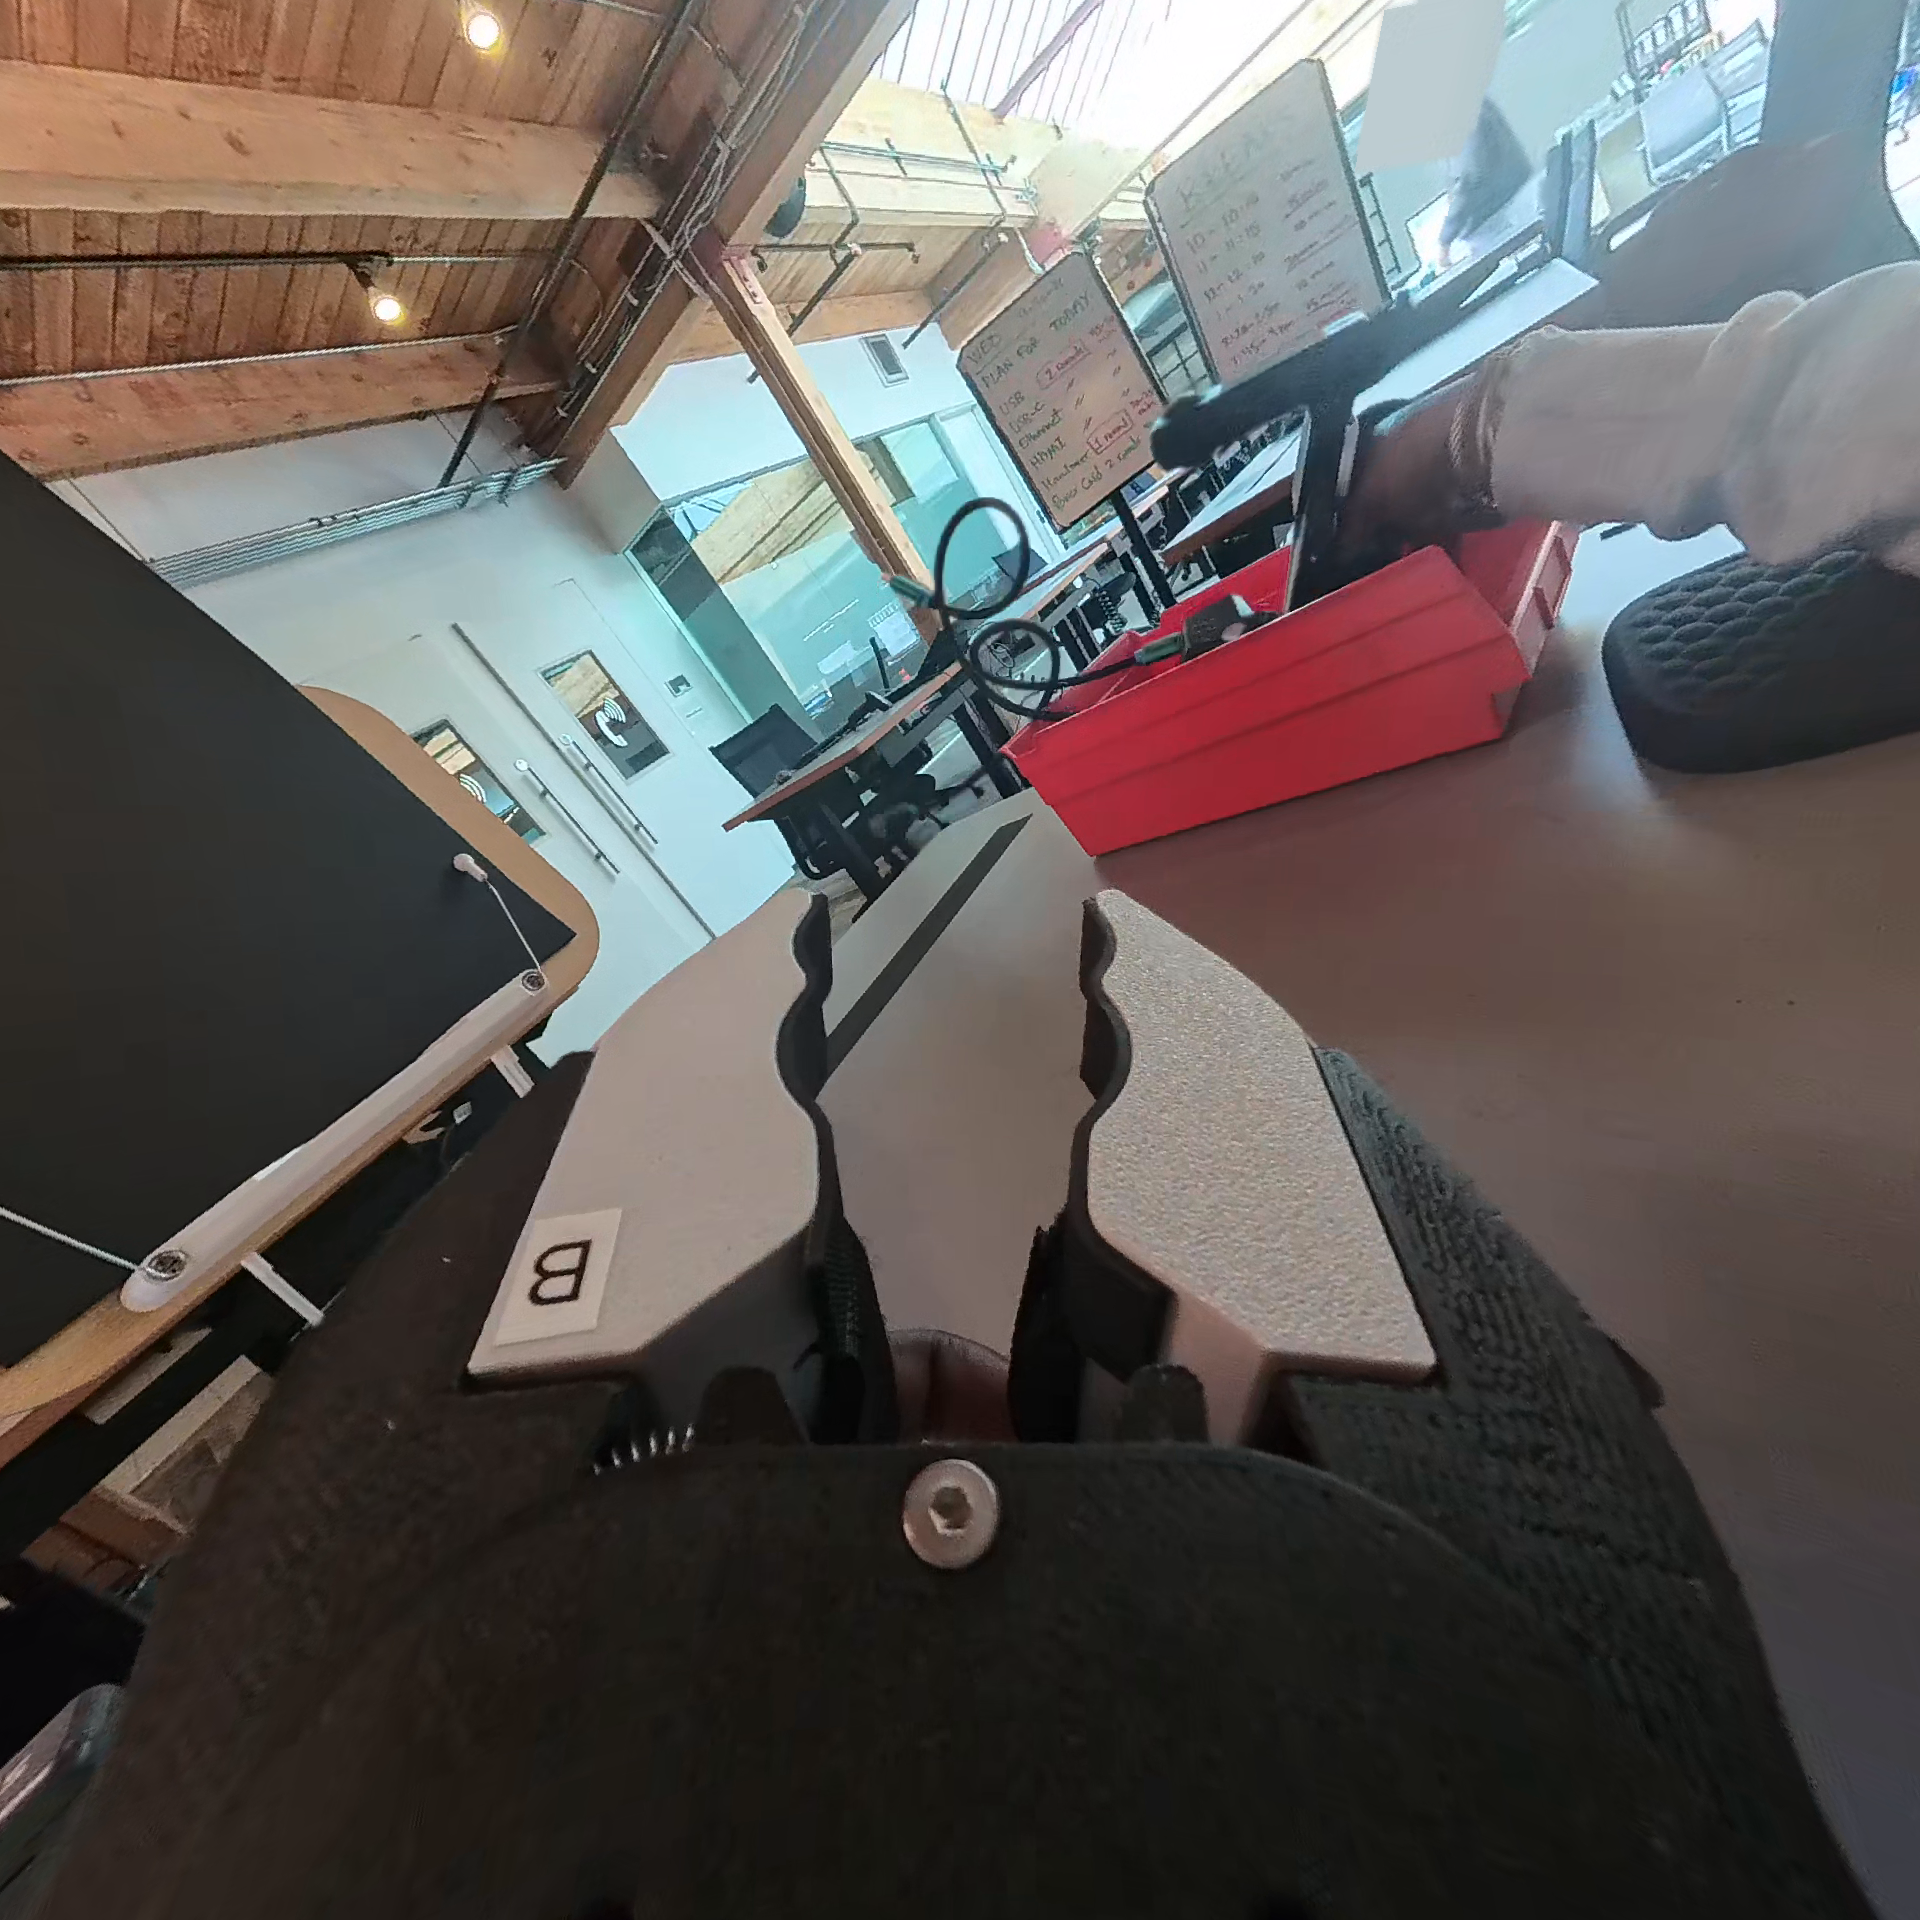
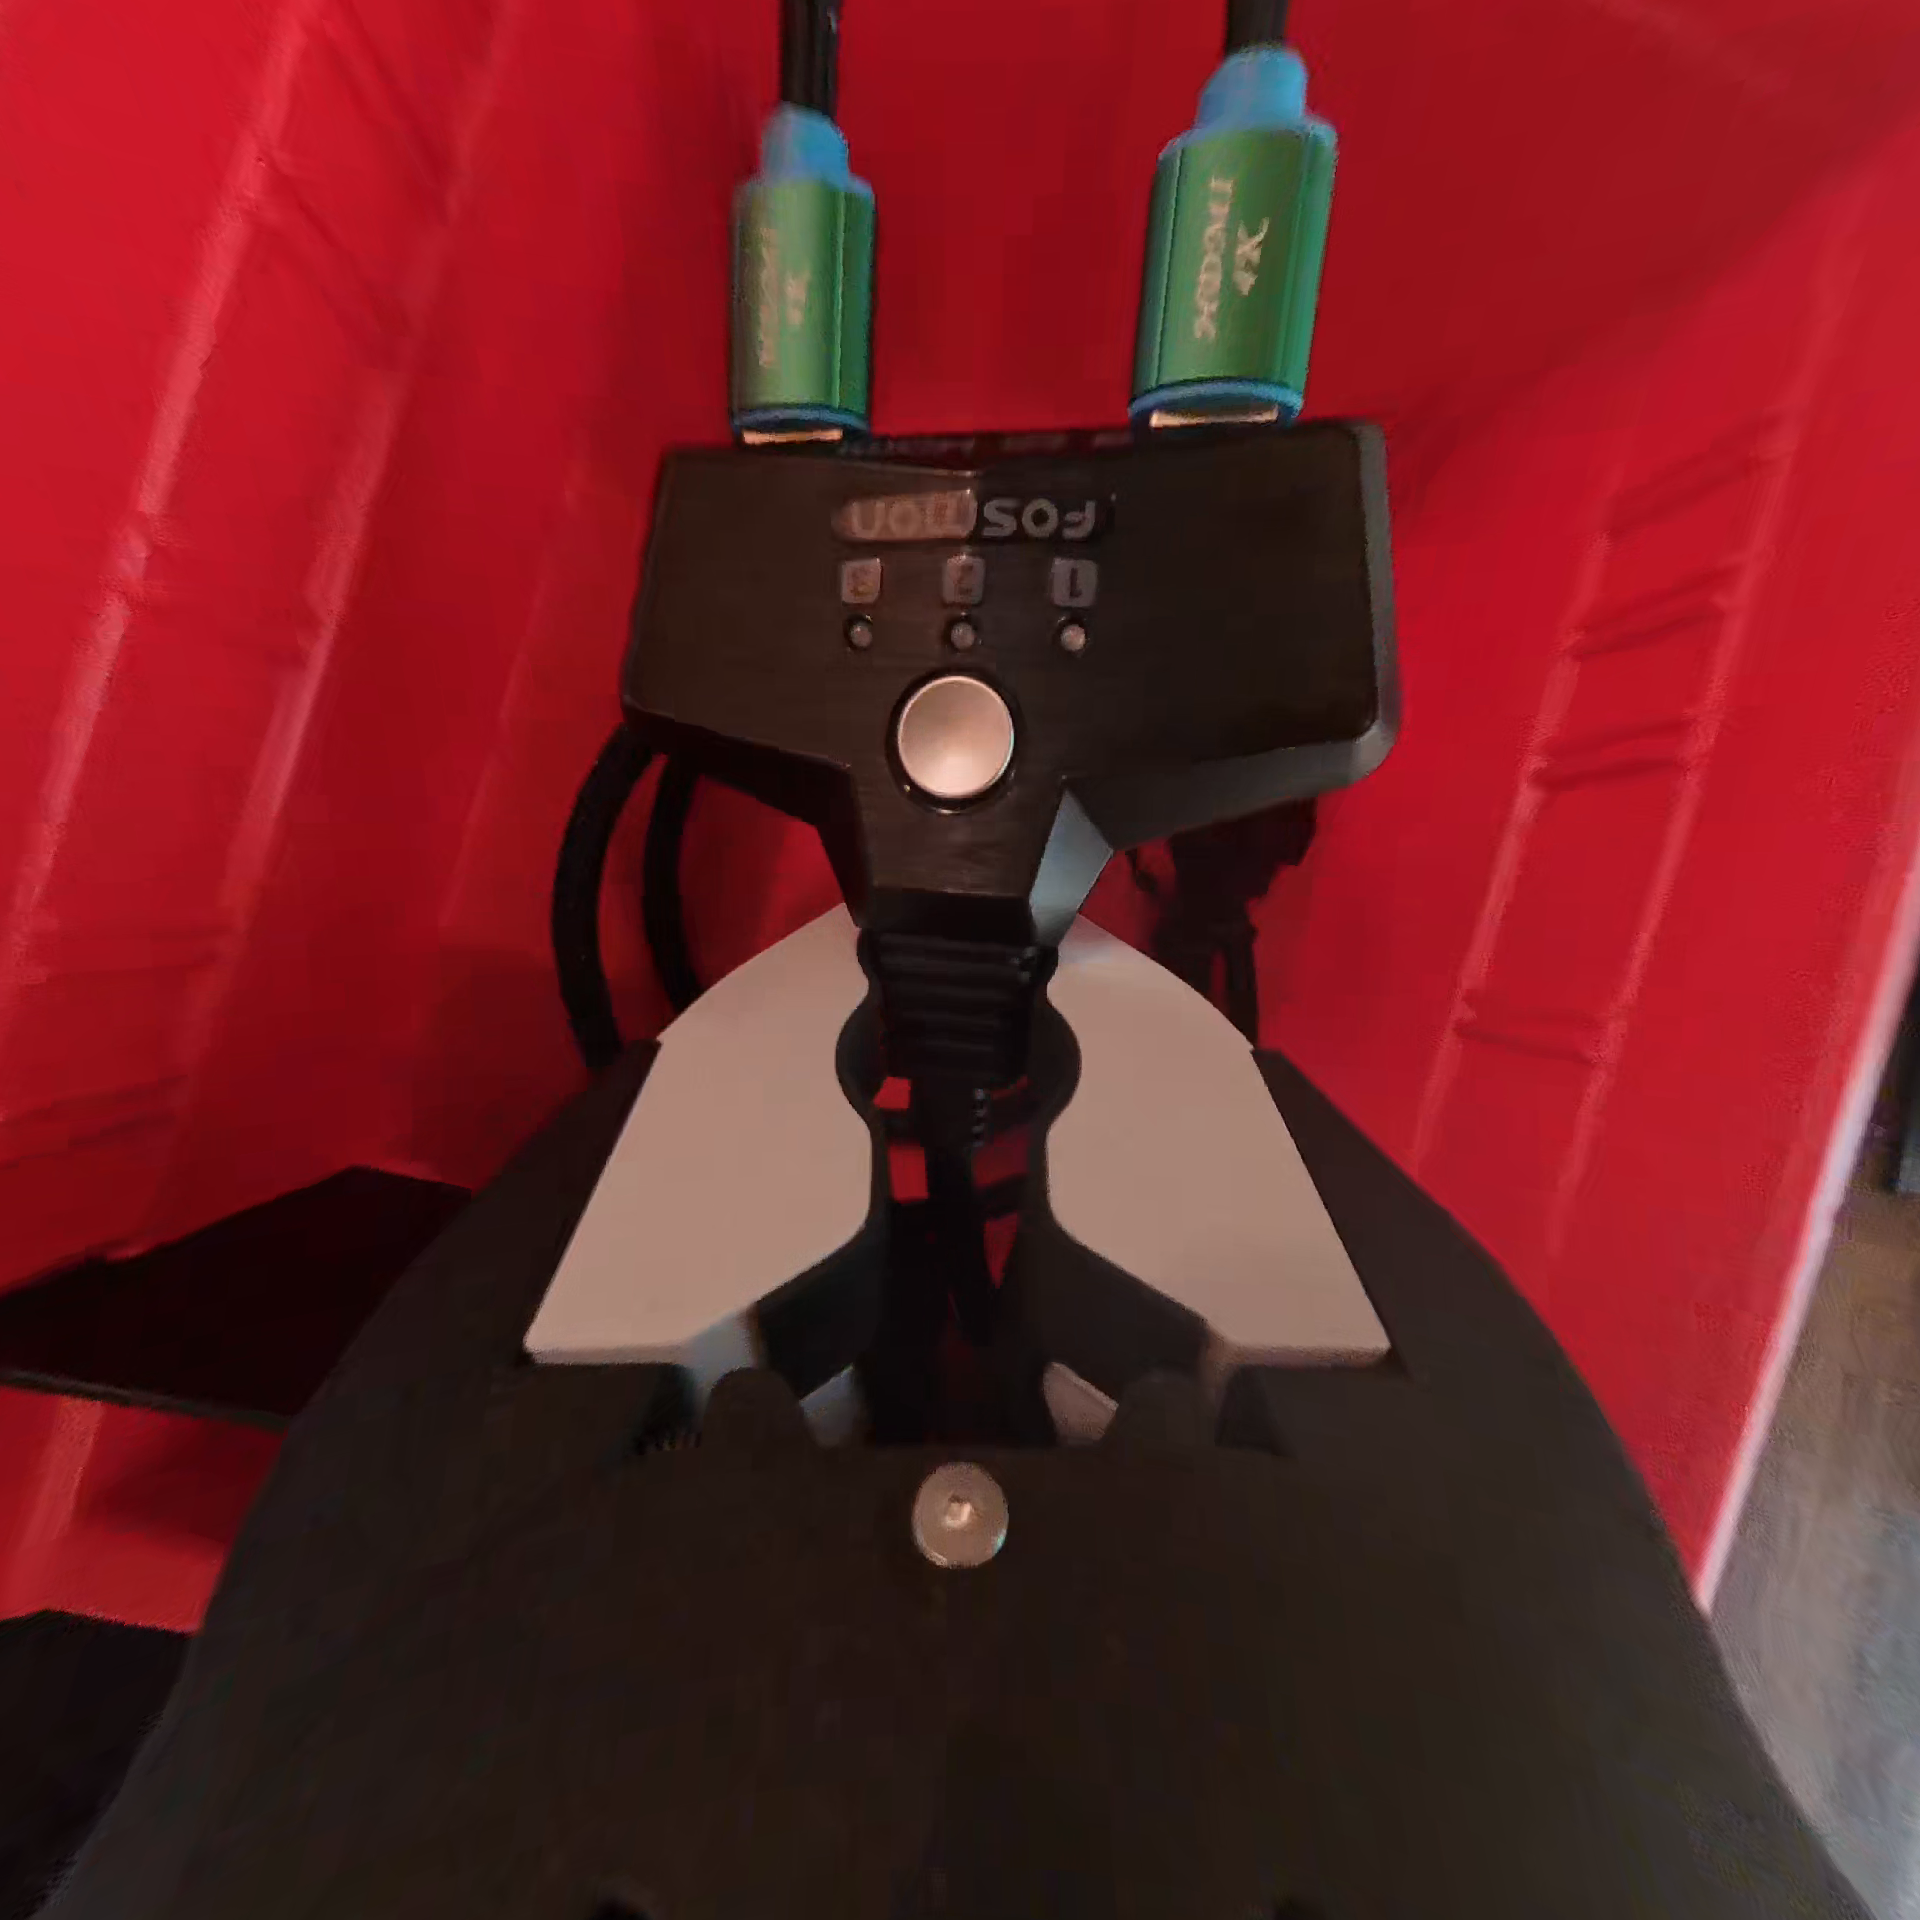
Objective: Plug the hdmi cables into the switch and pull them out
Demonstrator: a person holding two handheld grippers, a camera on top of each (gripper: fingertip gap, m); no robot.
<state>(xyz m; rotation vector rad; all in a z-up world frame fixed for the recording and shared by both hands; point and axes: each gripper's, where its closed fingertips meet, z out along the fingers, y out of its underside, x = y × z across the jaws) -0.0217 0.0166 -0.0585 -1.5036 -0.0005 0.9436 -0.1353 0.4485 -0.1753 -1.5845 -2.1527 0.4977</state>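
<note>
In the right wrist view my right gripper [image 2: 951, 987] is shut on the ribbed cable neck of a black HDMI switch [image 2: 1008, 665] with a round silver button, inside a red bin [image 2: 312, 520]. Two green HDMI plugs sit in its far edge, one at the left [image 2: 800, 301] and one at the right [image 2: 1226, 270]. In the left wrist view my left gripper [image 1: 951, 966] is open and empty, low over the grey table [image 1: 1455, 1039]. The red bin [image 1: 1278, 717] lies far ahead to the right, with black cables [image 1: 987, 613] looping out and the right gripper [image 1: 1320, 520] reaching in.
A black textured pad [image 1: 1766, 665] lies on the table right of the bin. A person's white sleeve [image 1: 1683, 436] reaches to the bin. A black panel on a wooden board [image 1: 208, 935] stands at the left. Whiteboards [image 1: 1060, 405] and desks stand behind.
</note>
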